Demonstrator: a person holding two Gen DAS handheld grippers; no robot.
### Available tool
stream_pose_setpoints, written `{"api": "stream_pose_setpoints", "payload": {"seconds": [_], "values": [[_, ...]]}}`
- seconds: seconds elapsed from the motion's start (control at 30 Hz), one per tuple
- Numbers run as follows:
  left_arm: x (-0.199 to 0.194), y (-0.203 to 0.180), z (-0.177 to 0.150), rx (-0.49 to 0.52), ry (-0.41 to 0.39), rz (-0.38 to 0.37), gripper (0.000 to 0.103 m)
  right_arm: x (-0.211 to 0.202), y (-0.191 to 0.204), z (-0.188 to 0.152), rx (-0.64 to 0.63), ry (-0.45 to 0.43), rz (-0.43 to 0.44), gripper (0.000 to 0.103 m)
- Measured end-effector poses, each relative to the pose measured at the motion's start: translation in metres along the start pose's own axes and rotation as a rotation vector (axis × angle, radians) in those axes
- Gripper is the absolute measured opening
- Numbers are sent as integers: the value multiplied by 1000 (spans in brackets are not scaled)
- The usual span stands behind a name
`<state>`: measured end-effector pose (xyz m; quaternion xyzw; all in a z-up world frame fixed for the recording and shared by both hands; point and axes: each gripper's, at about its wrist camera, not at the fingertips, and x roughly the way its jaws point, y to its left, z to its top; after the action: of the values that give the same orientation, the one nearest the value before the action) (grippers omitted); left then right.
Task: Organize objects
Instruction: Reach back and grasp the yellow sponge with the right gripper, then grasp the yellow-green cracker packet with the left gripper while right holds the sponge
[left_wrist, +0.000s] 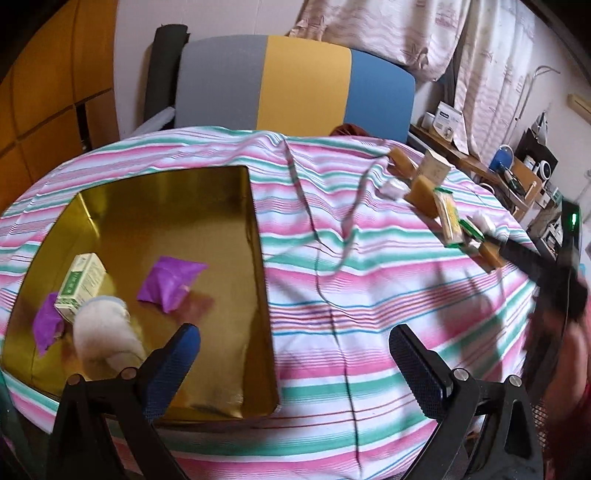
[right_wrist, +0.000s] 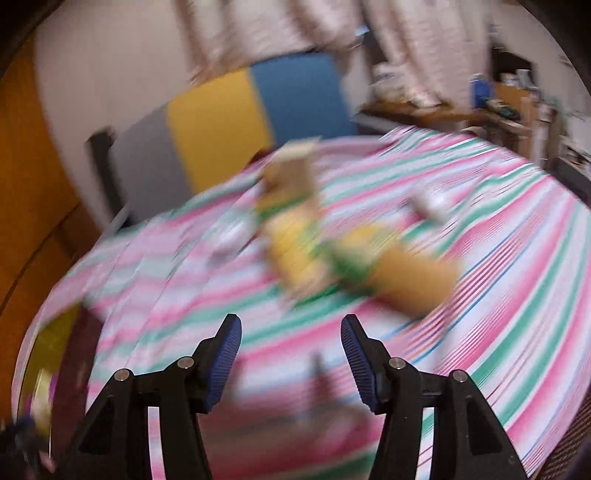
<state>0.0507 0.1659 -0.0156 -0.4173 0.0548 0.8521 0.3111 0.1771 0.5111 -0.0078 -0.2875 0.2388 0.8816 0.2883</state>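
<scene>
On the left of the left wrist view, the gold tray (left_wrist: 255, 229) held a green box (left_wrist: 81, 282); the left gripper (left_wrist: 295, 345) gaped empty. Right wrist view: the right gripper (right_wrist: 291, 332) stood apart, empty, near blurred boxes (right_wrist: 295, 236); a hurried grab could scatter them.

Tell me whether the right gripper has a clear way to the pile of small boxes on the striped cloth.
Probably yes. The right gripper is open and empty, and only bare striped cloth lies between it and the pile of boxes ahead. The view is heavily blurred, so which box it could grip first cannot be told.
</scene>
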Motion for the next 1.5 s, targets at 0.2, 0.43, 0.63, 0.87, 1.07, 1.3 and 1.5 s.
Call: {"api": "stream_pose_setpoints", "payload": {"seconds": [0.2, 0.43, 0.63, 0.87, 1.07, 1.3, 1.5], "values": [[5, -13, -4, 5, 25, -17, 103, 30, -82, 47, 250, 15, -80, 69], [12, -29, -8, 49, 53, -29, 103, 54, -86, 20, 220, 103, -71, 71], [23, -41, -4, 68, 72, 24, 103, 54, -83, 7, 185, 87, -38, 71], [13, -50, 15, 29, -10, 36, 103, 60, -69, 5, 56, 85, -40, 65], [29, -95, 41, 100, -25, -32, 103, 42, -73, -3, 78, -28, -61, 62], [89, -158, 74, 154, 63, -173, 103, 35, -86, -3, 149, -110, -129, 62], [162, -202, 107, 100, 148, -152, 103, 39, -104, -5, 225, -104, -137, 62]]}}
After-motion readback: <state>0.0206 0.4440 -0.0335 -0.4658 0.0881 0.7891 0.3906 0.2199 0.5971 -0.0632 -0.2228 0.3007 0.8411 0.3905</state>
